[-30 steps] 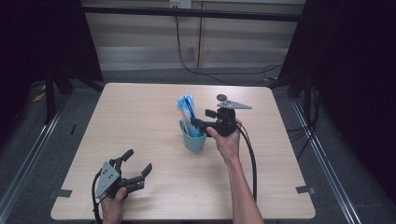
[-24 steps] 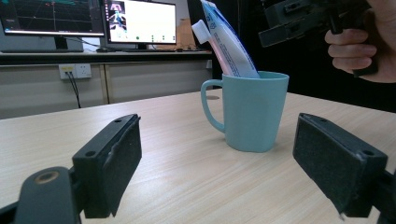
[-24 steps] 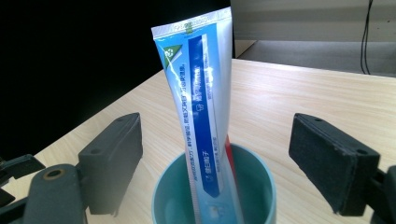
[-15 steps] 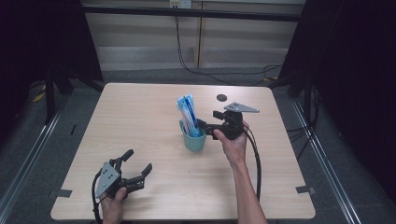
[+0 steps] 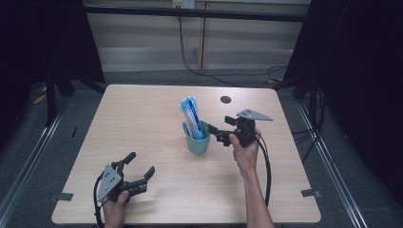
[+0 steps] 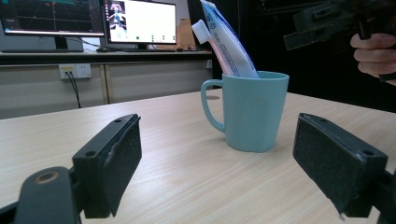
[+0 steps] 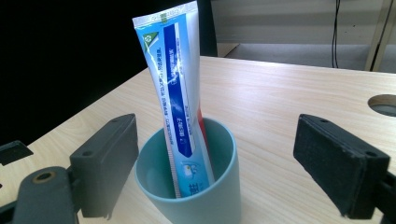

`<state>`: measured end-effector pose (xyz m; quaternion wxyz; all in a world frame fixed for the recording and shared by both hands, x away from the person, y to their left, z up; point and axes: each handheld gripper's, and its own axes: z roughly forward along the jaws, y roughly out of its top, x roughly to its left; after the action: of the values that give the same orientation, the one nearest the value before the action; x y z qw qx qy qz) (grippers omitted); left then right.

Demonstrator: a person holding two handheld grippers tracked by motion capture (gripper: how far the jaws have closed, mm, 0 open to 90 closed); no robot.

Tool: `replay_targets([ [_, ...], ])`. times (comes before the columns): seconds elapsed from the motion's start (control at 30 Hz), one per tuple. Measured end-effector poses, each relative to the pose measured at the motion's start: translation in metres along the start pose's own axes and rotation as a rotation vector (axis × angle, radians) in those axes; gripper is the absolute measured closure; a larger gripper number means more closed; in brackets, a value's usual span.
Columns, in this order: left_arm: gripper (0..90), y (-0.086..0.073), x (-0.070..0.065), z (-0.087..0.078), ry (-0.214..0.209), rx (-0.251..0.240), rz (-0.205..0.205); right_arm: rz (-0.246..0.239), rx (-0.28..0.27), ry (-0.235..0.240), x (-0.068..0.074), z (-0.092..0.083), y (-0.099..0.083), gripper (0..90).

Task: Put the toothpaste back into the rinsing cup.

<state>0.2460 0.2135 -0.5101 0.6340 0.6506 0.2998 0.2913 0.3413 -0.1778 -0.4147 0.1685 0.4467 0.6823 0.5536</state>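
Black foam faced the fingers [image 7: 343,170] of the right gripper [image 5: 219,135], and they stood wide apart with nothing pressed between them; the jaws had just been opening. Straight ahead of those fingers, in the gap as the right gripper view showed it, stood the teal cup [image 7: 191,179], upright, its rim apart from both pads. Out of the cup rose a blue and white toothpaste tube [image 7: 177,88], leaning against the inner wall with its crimped end uppermost. In the high view the cup [image 5: 197,139] sat just beside the fingertips, toward the middle of the pale wooden table [image 5: 157,109], and the tube [image 5: 191,114] tilted away over its far rim. Beyond the gripper a small dark round hole [image 5: 225,99] lay in the tabletop.

The left gripper [image 5: 138,173] rested low near the table's near edge, its fingers [image 6: 114,161] likewise spread wide and bare. Well ahead of them stood the cup [image 6: 250,112], handle turned to the left in the left gripper view.
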Motion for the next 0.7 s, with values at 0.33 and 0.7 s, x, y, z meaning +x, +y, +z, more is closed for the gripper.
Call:
replay_targets([
  [0.33,15.5,0.0,0.0,0.0,0.0,0.0,0.0,0.002,-0.011,-0.031,-0.005,-0.016,-0.006,13.6],
  [0.7,15.5,0.0,0.0,0.0,0.0,0.0,-0.001,-0.018,-0.013,-0.091,-0.008,-0.035,-0.018,13.7],
])
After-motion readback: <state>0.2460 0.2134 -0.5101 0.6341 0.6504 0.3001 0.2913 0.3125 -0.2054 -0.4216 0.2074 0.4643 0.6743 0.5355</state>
